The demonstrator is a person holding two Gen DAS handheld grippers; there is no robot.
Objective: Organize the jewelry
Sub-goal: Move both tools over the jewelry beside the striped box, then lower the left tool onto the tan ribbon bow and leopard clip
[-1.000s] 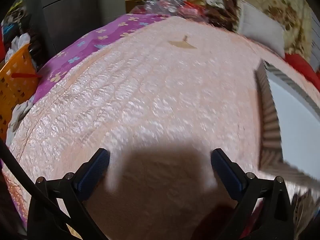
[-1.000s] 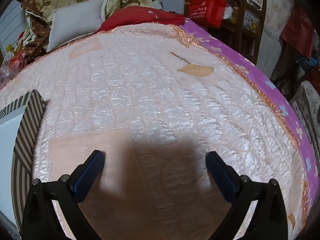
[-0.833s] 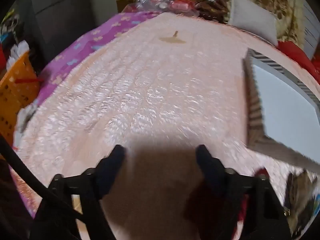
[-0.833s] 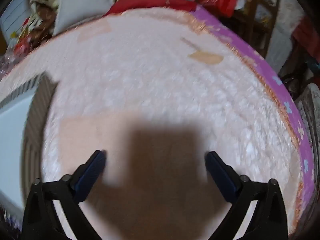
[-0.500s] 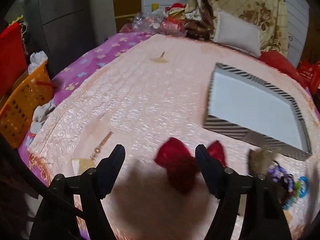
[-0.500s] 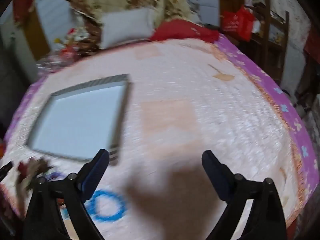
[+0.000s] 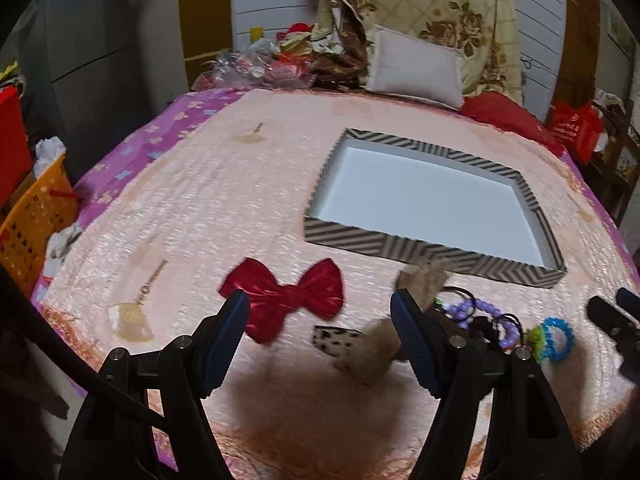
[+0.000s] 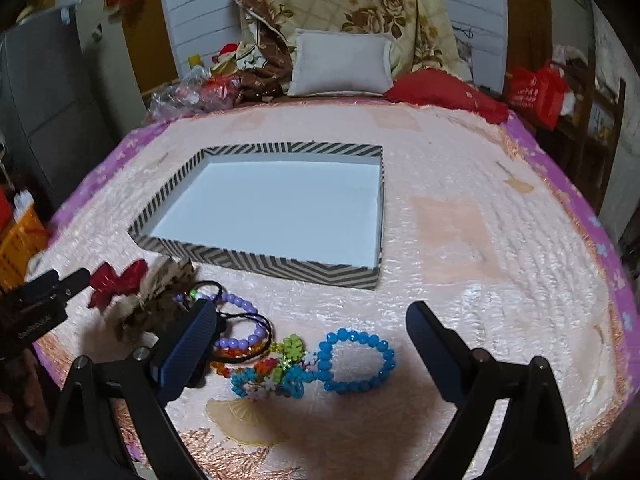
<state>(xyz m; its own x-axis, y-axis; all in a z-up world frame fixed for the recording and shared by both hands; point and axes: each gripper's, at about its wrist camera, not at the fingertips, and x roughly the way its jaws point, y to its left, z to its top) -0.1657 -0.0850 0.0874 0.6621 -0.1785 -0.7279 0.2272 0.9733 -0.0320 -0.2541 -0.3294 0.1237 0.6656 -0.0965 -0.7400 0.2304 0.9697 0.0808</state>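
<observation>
A shallow box with a zigzag striped rim [image 7: 432, 248] [image 8: 256, 260] and a bare white floor lies on the pink bedspread. In front of it sit a red satin bow [image 7: 284, 300] [image 8: 116, 282], a brown leopard-print bow [image 7: 372, 346] [image 8: 156, 300], a purple bead bracelet [image 7: 476, 310] [image 8: 240, 320], a blue bead bracelet [image 7: 556, 336] [image 8: 356, 360] and small colourful bead pieces [image 8: 272, 376]. My left gripper [image 7: 320, 332] is open above the red bow. My right gripper [image 8: 312, 340] is open above the blue bracelet. Neither holds anything.
A white pillow [image 7: 416, 68], a floral quilt [image 8: 360, 4] and a red cushion [image 8: 444, 94] lie at the head of the bed. An orange basket [image 7: 32, 220] stands left of the bed, wooden shelves with a red bag [image 8: 536, 88] to the right.
Both grippers have pulled back and risen from close over the bedspread. The box, bows and bracelets have come into view. Both stay open.
</observation>
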